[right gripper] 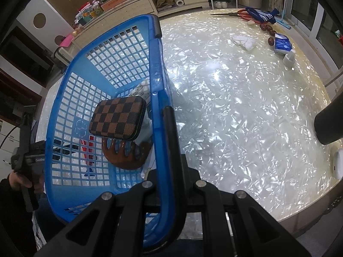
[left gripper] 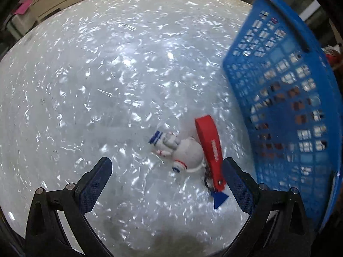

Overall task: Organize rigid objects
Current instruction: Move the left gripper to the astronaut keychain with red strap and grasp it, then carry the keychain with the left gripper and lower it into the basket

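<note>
A white astronaut keychain [left gripper: 188, 152] with a red strap [left gripper: 212, 147] and a blue tag [left gripper: 219, 199] lies on the pearly white table [left gripper: 118, 85]. My left gripper [left gripper: 169, 177] points down over it, open, and the strap end lies just inside the right finger [left gripper: 235, 184]. The blue basket [left gripper: 289, 85] stands tilted right beside it. In the right wrist view my right gripper [right gripper: 165, 115] is shut on the blue basket's rim [right gripper: 158, 81]. The basket holds a brown checkered case [right gripper: 118, 117], a brown hair claw [right gripper: 126, 156], a white keyed device [right gripper: 142, 87] and something red [right gripper: 88, 147].
Across the table lie red-handled scissors [right gripper: 244, 14], a blue striped cloth [right gripper: 260, 15], a white cloth [right gripper: 243, 40], a blue tissue pack [right gripper: 283, 45] and a white bottle [right gripper: 288, 59]. A black cylinder [right gripper: 330, 124] and a white round device [right gripper: 338, 162] sit at the right edge.
</note>
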The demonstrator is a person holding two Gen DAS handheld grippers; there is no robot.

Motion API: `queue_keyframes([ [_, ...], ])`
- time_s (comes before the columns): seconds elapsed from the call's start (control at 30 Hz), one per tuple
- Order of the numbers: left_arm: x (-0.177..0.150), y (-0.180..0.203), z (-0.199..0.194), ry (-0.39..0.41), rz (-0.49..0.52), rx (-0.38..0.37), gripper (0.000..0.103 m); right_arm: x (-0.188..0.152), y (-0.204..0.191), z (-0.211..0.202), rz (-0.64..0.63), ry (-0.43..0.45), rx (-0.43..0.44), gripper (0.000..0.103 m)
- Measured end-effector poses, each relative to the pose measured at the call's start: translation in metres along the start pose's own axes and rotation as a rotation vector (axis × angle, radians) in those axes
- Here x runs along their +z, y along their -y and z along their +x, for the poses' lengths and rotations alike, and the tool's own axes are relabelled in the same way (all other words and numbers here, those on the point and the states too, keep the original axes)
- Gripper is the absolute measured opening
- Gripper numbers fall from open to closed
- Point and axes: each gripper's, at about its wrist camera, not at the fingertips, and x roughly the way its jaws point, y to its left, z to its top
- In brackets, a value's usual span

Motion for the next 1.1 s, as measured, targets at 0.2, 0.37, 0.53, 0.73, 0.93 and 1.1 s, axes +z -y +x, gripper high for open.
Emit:
queue_keyframes([
  [0.2, 0.012, -0.001, 0.012, 0.013, -0.058, 0.052, 0.102, 0.000, 0.001, 0.000, 0.002, 0.001, 0.007, 0.010],
  [0.37, 0.018, 0.004, 0.018, 0.011, -0.107, 0.062, 0.102, 0.000, 0.001, 0.000, 0.001, 0.002, 0.016, 0.011],
  [0.53, 0.018, 0.021, 0.030, 0.013, -0.147, 0.079, 0.102, 0.000, 0.001, 0.000, 0.004, 0.005, 0.023, 0.011],
  [0.73, 0.016, 0.019, 0.040, 0.016, -0.146, 0.130, 0.098, -0.001, 0.002, 0.000, 0.005, 0.005, 0.028, 0.012],
  [0.93, 0.017, 0.042, 0.034, 0.028, -0.133, 0.121, 0.054, -0.001, 0.002, 0.000, 0.008, 0.006, 0.028, 0.012],
  [1.1, 0.017, 0.028, 0.028, 0.040, -0.168, 0.034, 0.042, -0.001, 0.002, 0.000, 0.013, 0.009, 0.030, 0.012],
])
